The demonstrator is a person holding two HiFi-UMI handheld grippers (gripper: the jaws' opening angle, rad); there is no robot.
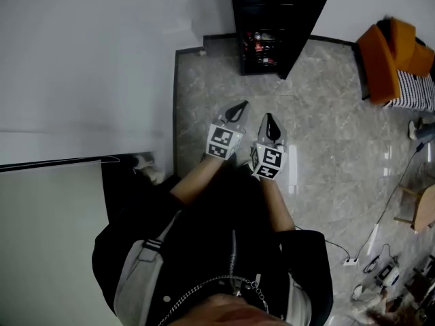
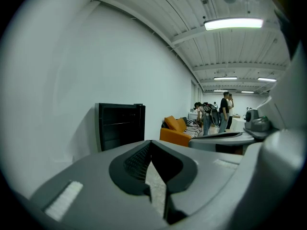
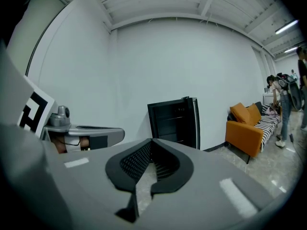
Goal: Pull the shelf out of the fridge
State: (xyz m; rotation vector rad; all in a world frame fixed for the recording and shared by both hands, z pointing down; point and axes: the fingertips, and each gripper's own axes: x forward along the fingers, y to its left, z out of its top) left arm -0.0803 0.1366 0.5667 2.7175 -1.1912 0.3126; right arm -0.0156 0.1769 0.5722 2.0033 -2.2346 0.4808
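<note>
Head view, looking steeply down: the left gripper and the right gripper are held side by side in front of the person's dark jacket, each carrying a cube with square markers. Both are clenched with nothing between the jaws (each gripper view shows the dark ribbed pads meeting at the tips over bare floor). Below them is grey marbled floor. Well ahead, against the white wall, stands the black fridge, its dark inside facing the grippers. The shelf appears to sit inside it as a thin level line, though it is small and dim at this range. To the right of the fridge is an orange sofa, and several people stand far beyond it.
</note>
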